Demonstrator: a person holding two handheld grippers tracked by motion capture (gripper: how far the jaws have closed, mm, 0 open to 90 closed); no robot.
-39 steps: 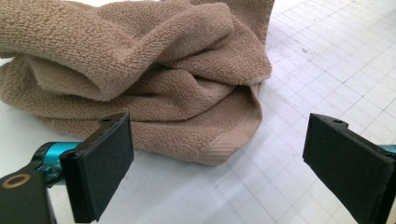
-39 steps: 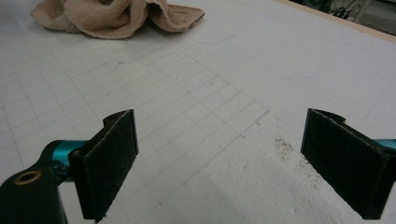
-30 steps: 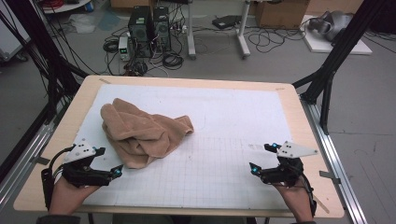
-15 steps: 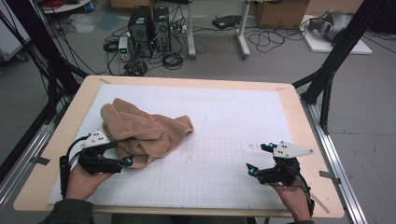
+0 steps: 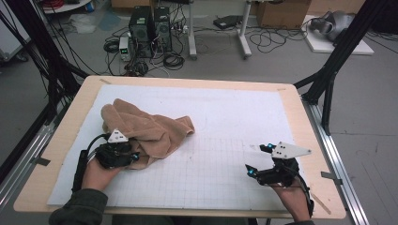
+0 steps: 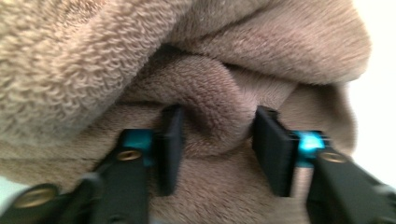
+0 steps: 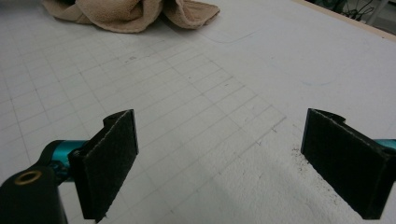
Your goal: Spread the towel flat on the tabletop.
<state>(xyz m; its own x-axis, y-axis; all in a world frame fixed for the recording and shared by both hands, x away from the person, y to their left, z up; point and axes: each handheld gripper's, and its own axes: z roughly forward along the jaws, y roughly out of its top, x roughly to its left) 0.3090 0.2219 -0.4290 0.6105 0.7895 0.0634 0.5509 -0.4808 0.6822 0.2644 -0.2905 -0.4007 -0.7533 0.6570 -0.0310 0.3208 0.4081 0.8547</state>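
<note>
Tan terry cloth, crumpled into a heap, is what the towel [image 5: 141, 129] is made of; it is seen lying on the white gridded mat [image 5: 211, 154], bunched against the tips of the left gripper [image 5: 133, 157]. In the left gripper view a thick fold of the towel [image 6: 212, 121] is caught between the two black pads [image 6: 170, 144], which have just been closing and are pressed against its sides (the fold bulges up between them). More cloth is piled above and behind the jaws, and a strip of mat is glimpsed off to the right of them.

The right gripper [image 5: 257, 159] is held well apart from the towel, low over a bare part of the mat, with its jaws spread wide and nothing between them. From its own view [image 7: 219, 154] the towel [image 7: 135, 11] is seen far ahead and to the left, with only grid lines and a few dark specks lying before the pads [image 7: 112, 158].

The mat is carried by a wooden table [image 5: 300, 117], whose pale edge is left uncovered around it.
</note>
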